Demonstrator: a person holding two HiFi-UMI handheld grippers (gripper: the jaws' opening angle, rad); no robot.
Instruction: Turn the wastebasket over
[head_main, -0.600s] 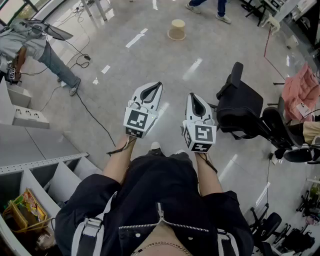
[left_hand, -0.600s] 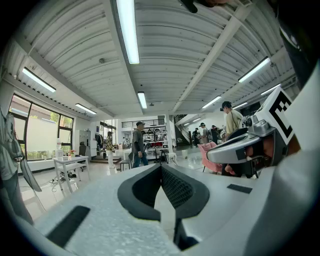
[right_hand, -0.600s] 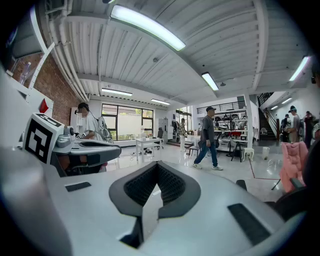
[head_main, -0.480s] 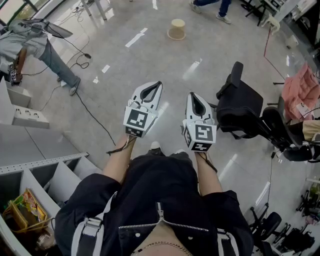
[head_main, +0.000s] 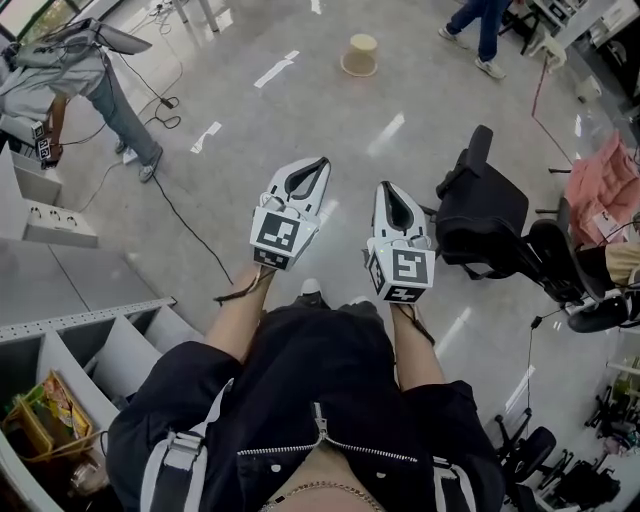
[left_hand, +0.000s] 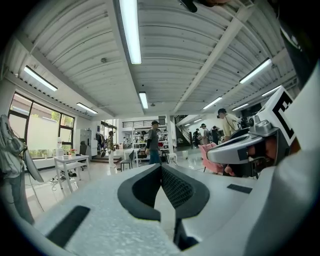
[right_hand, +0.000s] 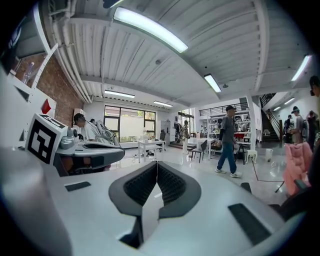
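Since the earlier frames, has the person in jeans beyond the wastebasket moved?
Yes. The person in jeans has walked right, away from the wastebasket.

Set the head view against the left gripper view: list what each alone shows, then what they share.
Head view only: the person's black jacket, the grey shelf unit at lower left, and the beige wastebasket on the floor far ahead, which I cannot pick out in the other view. Left gripper view only: ceiling strip lights, big windows and a white table. Both: the left gripper, its tongs shut on nothing, and the right gripper beside it.
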